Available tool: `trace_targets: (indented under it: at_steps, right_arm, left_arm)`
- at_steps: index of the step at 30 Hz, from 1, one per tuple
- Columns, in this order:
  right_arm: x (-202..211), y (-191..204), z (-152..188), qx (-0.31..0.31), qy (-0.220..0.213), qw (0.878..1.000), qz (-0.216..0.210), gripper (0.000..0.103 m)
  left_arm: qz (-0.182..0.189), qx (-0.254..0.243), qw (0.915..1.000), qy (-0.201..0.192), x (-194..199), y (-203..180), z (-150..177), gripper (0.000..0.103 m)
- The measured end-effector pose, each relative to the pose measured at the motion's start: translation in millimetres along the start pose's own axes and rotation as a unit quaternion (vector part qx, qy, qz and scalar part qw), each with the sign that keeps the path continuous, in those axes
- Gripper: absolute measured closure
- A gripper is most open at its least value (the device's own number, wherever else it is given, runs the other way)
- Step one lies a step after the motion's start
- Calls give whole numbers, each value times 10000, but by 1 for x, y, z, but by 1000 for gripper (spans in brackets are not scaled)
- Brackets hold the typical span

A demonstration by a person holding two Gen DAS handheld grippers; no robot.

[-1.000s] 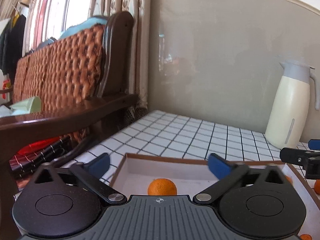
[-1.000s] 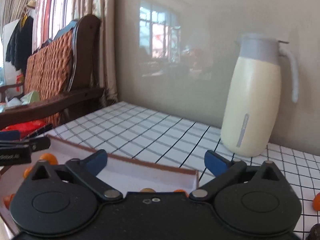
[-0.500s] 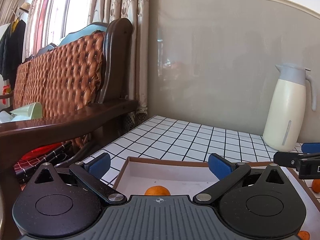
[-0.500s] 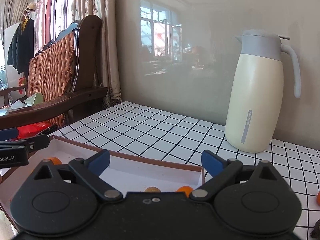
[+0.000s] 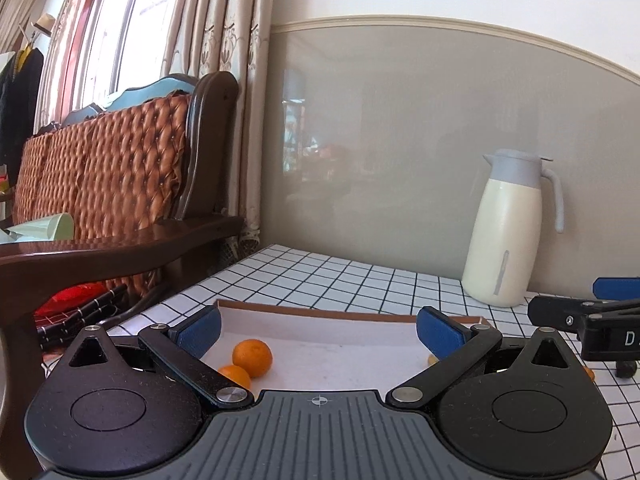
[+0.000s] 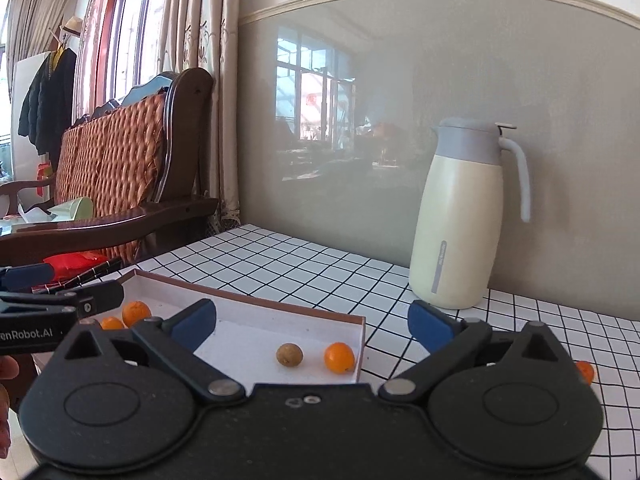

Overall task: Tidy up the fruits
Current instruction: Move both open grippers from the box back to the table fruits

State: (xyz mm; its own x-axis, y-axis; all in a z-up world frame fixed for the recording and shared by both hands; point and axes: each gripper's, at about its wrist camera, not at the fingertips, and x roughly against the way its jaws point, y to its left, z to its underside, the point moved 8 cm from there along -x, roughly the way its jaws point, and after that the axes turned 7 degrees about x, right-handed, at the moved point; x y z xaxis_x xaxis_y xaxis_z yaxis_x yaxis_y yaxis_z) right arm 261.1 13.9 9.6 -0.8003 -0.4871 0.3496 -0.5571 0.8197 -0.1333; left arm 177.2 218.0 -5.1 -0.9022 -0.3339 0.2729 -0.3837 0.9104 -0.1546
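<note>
A shallow white cardboard tray [image 5: 320, 312] [image 6: 248, 300] lies on the checked table. In the left wrist view two oranges [image 5: 252, 358] [image 5: 235, 376] sit at the tray's left end. In the right wrist view the tray holds a small orange [image 6: 339, 357] and a brown round fruit [image 6: 289, 354] at its right end, and two oranges [image 6: 136, 313] at its left. Another orange [image 6: 585, 371] lies on the table right of the tray. My left gripper [image 5: 318, 330] is open and empty above the tray. My right gripper [image 6: 312, 322] is open and empty above the tray's right end.
A cream thermos jug [image 5: 508, 232] [image 6: 460, 220] stands at the back right by the grey wall. A dark wooden sofa with a woven orange back [image 5: 120, 184] is left of the table. A red bag [image 5: 68, 296] lies below it.
Both grippers have pulled back and risen, so more of the tray and fruits shows. The jug looks smaller and farther. Both stay open.
</note>
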Motion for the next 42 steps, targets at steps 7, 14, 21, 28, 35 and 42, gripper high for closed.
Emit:
trace_targets:
  at_steps: [7, 14, 21, 28, 35, 42]
  right_arm:
    - [46, -13, 15, 99, -33, 9996, 260, 6]
    - [81, -35, 38, 203, 41, 9963, 829, 6]
    - [110, -64, 55, 179, -19, 9934, 1131, 9]
    - [125, -111, 77, -84, 146, 9876, 1559, 19]
    - [132, -138, 92, -73, 266, 9844, 1739, 23]
    - [115, -160, 99, -109, 379, 9842, 1725, 30]
  left_arm:
    - [21, -217, 9998, 47, 38, -21, 17, 0]
    - [386, -132, 9990, 191, 54, -52, 30, 0]
    - [802, -631, 9948, 55, 68, -107, 43, 0]
    - [1194, -951, 9883, 21, 70, -159, 52, 0]
    - [1455, -1016, 9841, 23, 64, -197, 57, 1]
    - [1637, -1134, 9799, 150, 50, -232, 70, 12]
